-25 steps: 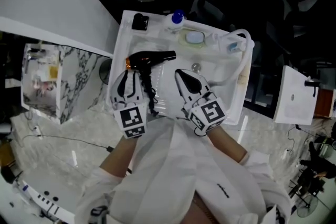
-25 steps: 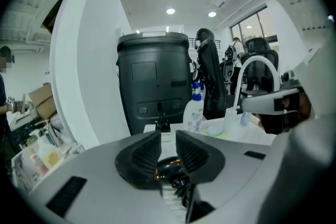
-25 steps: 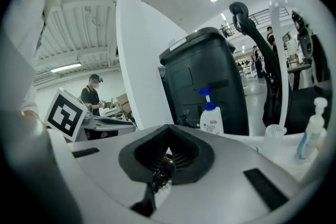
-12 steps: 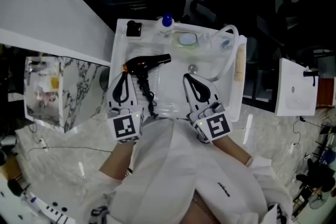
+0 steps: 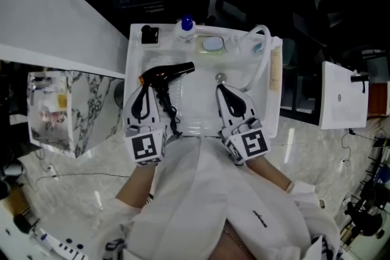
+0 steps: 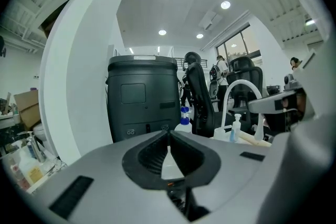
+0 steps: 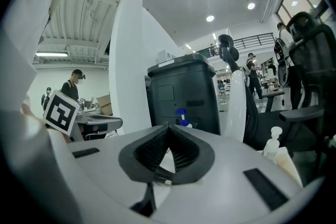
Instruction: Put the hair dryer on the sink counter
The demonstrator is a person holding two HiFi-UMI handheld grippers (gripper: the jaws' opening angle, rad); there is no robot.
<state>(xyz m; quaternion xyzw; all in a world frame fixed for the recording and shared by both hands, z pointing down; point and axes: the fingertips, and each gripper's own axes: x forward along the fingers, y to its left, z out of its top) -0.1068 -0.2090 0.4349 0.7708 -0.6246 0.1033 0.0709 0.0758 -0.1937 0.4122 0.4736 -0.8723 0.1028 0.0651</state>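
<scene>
The black hair dryer (image 5: 164, 72) lies on the left side of the white sink (image 5: 268, 106), its nozzle pointing right. Its coiled cord (image 5: 171, 114) trails toward me. My left gripper (image 5: 146, 88) rests just below and left of the dryer's back end, apart from it. In the left gripper view that gripper (image 6: 168, 136) has its jaws meeting at the tips with nothing between them. My right gripper (image 5: 222, 89) hovers over the basin close to the drain (image 5: 220, 77). In its own view the right gripper (image 7: 168, 128) is shut and empty too.
Along the sink's far rim stand a small black object (image 5: 148, 34), a blue-capped bottle (image 5: 186, 24), a soap dish (image 5: 212, 44) and a white faucet (image 5: 262, 39). A clear box (image 5: 52, 103) sits on the marble counter at left. A dark bin (image 6: 143, 97) stands beyond.
The head view has shifted slightly. The hair dryer lies in the same spot on the sink, and both grippers stay just short of it.
</scene>
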